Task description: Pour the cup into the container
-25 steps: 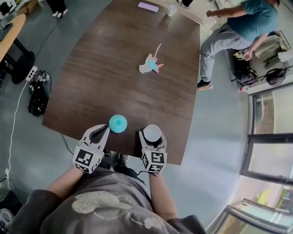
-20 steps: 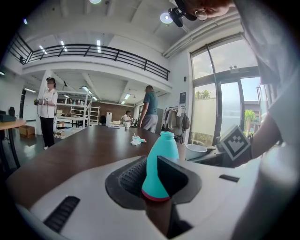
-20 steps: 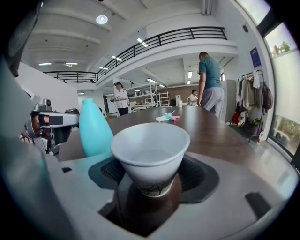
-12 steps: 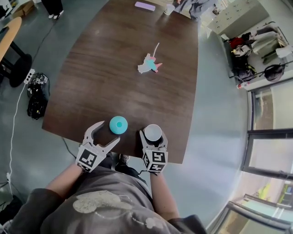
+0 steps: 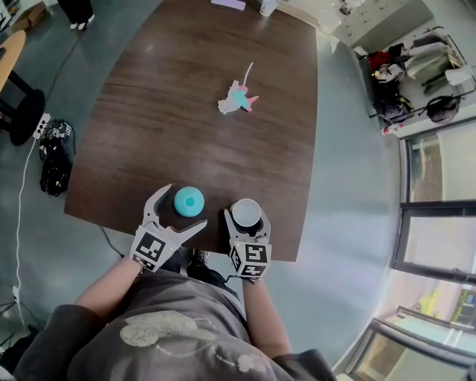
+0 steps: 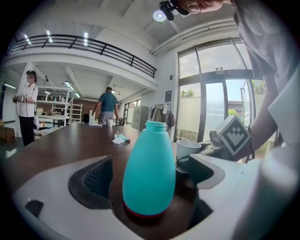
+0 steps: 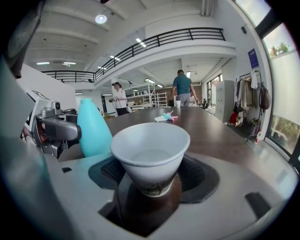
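Observation:
A teal bottle-shaped container (image 5: pixel 189 202) stands near the front edge of the brown table (image 5: pixel 208 141). My left gripper (image 5: pixel 182 208) is around it. Its jaws are opening, and in the left gripper view both pads stand clear of the container (image 6: pixel 149 173). A white paper cup (image 5: pixel 246 213) stands just right of the container. My right gripper (image 5: pixel 246 217) is shut on the cup, its pads against the wall of the cup (image 7: pixel 151 154). The cup is upright on the table, and the container (image 7: pixel 93 129) shows to its left.
A pink and teal paper scrap (image 5: pixel 236 100) lies mid-table. Another white cup (image 5: pixel 268 6) and a lilac item (image 5: pixel 227 4) sit at the far end. A black bag (image 5: pixel 53 160) lies on the floor to the left. Two people (image 6: pixel 108 105) stand beyond the table.
My left gripper's jaws went from shut beside the container to wide open around it. The right gripper and the cup stayed put. A person at the top right has left the head view.

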Action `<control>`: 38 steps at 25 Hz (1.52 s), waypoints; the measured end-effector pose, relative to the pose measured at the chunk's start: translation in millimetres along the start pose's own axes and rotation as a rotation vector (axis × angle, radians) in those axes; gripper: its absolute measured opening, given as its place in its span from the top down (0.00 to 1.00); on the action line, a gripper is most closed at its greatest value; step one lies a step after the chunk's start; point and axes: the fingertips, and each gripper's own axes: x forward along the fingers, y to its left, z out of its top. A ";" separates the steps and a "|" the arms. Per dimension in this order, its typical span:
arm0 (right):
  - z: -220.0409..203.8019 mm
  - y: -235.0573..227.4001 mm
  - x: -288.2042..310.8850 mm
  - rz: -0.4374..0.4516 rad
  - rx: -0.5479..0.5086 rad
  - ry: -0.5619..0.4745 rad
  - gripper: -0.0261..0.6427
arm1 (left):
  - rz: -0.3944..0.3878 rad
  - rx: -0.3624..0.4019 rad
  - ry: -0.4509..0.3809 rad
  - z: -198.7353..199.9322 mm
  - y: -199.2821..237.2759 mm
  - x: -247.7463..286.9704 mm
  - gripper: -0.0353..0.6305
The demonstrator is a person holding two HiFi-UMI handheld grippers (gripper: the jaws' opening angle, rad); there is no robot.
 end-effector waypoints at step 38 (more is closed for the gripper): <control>0.2 -0.8 1.5 -0.001 0.011 -0.003 0.48 | -0.016 0.094 0.045 -9.1 0.6 35.0 0.26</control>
